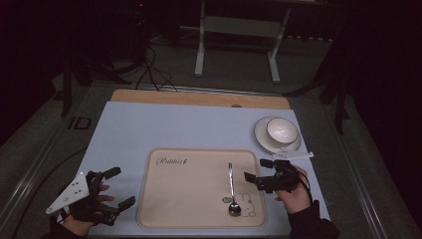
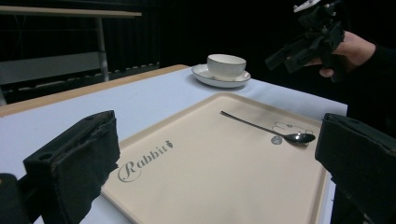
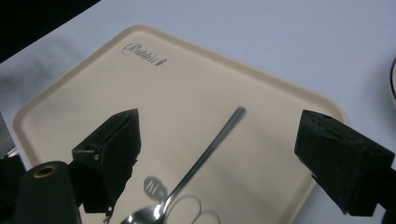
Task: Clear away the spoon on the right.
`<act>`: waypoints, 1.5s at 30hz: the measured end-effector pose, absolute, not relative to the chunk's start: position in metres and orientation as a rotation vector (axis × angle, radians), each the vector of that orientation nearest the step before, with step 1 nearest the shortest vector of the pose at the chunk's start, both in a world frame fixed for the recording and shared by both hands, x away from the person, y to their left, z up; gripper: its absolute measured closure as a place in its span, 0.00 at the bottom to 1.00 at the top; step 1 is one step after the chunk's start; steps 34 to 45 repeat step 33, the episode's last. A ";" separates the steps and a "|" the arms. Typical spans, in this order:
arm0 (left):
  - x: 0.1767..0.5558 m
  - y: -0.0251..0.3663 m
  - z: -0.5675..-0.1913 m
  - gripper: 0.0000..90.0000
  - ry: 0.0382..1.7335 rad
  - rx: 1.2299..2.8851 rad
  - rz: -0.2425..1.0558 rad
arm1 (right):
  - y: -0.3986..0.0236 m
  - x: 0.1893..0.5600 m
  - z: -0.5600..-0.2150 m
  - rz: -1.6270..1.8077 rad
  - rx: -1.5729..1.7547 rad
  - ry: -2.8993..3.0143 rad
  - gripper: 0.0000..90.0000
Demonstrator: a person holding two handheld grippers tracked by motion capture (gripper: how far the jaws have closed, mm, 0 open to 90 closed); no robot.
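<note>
Spoon on the beige tray, both my grippers spread and empty.

The spoon [image 1: 232, 190] lies flat on the tray [image 1: 169, 199], bowl toward me beside the rabbit drawing. My right gripper [image 1: 258, 172] is raised just right of it, jaws wide apart, gripping nothing. My left gripper [image 1: 120, 186] sits off the tray's left edge, likewise agape.

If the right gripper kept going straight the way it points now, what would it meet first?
Probably the spoon on the beige tray: the right gripper, jaws open and empty, looks down along its handle. Depth is unclear; it might touch the tray beside it.
</note>
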State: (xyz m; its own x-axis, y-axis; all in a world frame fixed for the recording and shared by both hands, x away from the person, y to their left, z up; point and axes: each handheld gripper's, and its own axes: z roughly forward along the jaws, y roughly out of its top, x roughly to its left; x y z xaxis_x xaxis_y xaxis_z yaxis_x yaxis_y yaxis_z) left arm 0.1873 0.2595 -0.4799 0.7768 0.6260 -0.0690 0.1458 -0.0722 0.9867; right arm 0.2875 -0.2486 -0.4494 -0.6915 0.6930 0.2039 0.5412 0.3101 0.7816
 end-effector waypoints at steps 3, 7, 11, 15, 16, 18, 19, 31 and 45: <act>0.187 0.259 -0.480 0.00 0.624 1.625 0.441 | -0.253 0.277 -0.453 1.307 1.147 2.364 0.16; 0.188 0.259 -0.480 0.00 0.624 1.622 0.438 | -0.261 0.269 -0.460 1.331 1.181 2.324 0.16; 0.188 0.259 -0.480 0.00 0.625 1.622 0.435 | -0.267 0.262 -0.467 1.343 1.165 2.297 0.16; 0.188 0.260 -0.480 0.00 0.624 1.622 0.436 | -0.276 0.260 -0.476 1.345 1.109 2.266 0.16; 0.188 0.260 -0.480 0.00 0.623 1.621 0.435 | -0.278 0.261 -0.478 1.349 1.104 2.260 0.16; 0.188 0.260 -0.480 0.00 0.623 1.621 0.435 | -0.282 0.262 -0.482 1.360 1.125 2.252 0.16; 0.188 0.260 -0.480 0.00 0.622 1.621 0.434 | -0.283 0.262 -0.484 1.362 1.131 2.246 0.16; 0.188 0.260 -0.480 0.00 0.616 1.618 0.425 | -0.285 0.271 -0.504 1.301 1.179 2.289 0.16; 0.189 0.260 -0.481 0.00 0.617 1.619 0.426 | -0.286 0.272 -0.505 1.310 1.189 2.289 0.16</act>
